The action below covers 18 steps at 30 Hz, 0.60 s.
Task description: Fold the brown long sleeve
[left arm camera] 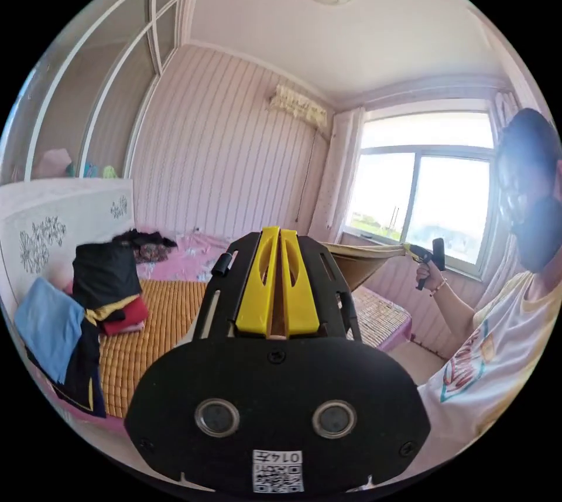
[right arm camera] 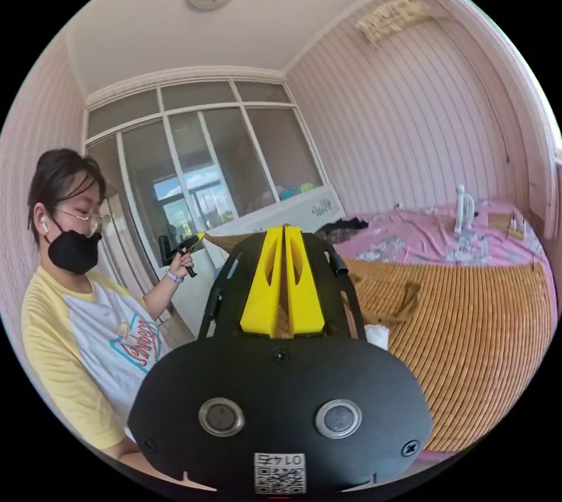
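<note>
The brown long sleeve hangs stretched in the air between both grippers, above the bed. My left gripper has its yellow jaws closed, with brown cloth pinched between them. The right gripper, held in a hand by the window, grips the far end of the cloth. In the right gripper view my right gripper is shut on brown cloth. The garment runs from there to the left gripper, held in the person's other hand. A loose brown part dangles over the mat.
A woven orange mat covers the bed, over a pink sheet. Folded clothes and a blue cloth are piled near the white headboard. The person stands beside the bed. A white object stands on the sheet.
</note>
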{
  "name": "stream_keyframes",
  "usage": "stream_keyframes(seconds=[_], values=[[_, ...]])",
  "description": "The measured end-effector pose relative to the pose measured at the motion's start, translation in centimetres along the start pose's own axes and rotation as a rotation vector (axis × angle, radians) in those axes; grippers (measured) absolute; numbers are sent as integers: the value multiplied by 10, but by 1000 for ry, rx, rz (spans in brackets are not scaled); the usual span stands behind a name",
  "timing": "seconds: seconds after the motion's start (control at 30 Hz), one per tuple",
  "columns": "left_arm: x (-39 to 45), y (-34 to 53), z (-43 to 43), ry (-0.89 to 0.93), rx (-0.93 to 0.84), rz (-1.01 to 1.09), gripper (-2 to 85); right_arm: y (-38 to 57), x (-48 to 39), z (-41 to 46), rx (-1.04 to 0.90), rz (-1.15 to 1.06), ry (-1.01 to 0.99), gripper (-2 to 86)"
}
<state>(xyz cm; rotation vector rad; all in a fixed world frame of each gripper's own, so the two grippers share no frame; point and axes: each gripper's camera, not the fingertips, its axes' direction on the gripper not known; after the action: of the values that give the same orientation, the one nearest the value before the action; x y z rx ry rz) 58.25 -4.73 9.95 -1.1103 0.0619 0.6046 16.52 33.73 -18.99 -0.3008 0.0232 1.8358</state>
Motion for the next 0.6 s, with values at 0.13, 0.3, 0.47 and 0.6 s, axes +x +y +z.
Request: stream_keyframes(seconds=[0.13,0.3,0.47,0.6], values=[[48,-118,-83,15,325,190,-10,-113,-129,-78,216,-373,-20,-2],[64,-210,-88,-38,431,234,-10,-200,-186,-103,320,-521,82,-1],[7,-222,63,-218,60,90,-10,-225,-67,5,-55,-262,237,-1],[-48,-165,179,-290,-197,-77,-10,-174,67,84,-304,83,264,-2]])
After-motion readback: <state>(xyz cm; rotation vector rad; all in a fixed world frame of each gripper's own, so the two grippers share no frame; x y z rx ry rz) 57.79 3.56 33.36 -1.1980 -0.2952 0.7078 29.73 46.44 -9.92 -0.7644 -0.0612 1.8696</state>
